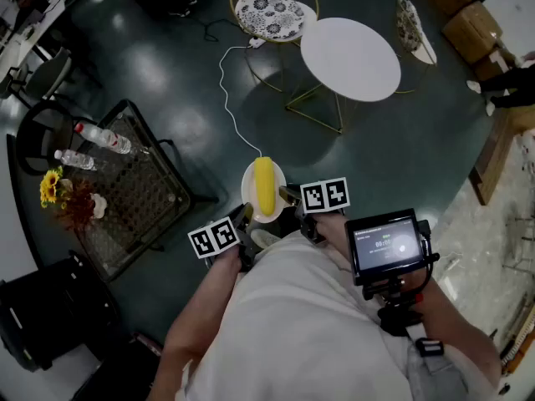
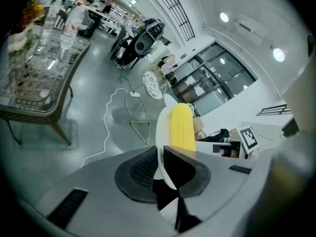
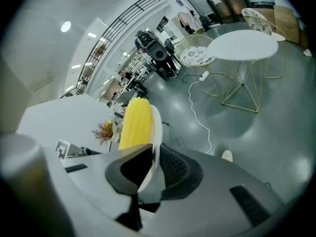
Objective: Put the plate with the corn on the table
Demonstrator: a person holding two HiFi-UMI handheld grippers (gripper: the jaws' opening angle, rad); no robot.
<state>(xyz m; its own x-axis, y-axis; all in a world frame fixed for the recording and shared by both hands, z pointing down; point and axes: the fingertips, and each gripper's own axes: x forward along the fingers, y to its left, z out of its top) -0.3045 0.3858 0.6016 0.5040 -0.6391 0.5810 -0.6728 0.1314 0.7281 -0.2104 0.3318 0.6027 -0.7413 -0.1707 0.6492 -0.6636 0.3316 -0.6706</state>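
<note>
A white plate [image 1: 252, 198] with a yellow corn cob [image 1: 264, 185] lying on it is carried in the air above the dark floor. My left gripper [image 1: 244, 216] is shut on the plate's left rim [image 2: 162, 132], and my right gripper [image 1: 287, 195] is shut on its right rim [image 3: 153, 142]. The corn [image 2: 180, 127] [image 3: 134, 122] lies just beyond the jaws in both gripper views. The round white table [image 1: 350, 58] [image 3: 245, 44] on gold legs stands ahead and to the right, its top bare.
A wicker glass-topped table [image 1: 134, 192] at left holds water bottles [image 1: 102, 137] and flowers [image 1: 57, 192]. Patterned chairs [image 1: 267, 12] flank the white table. A white cable [image 1: 227, 98] runs across the floor. Wooden furniture [image 1: 501, 132] stands at right.
</note>
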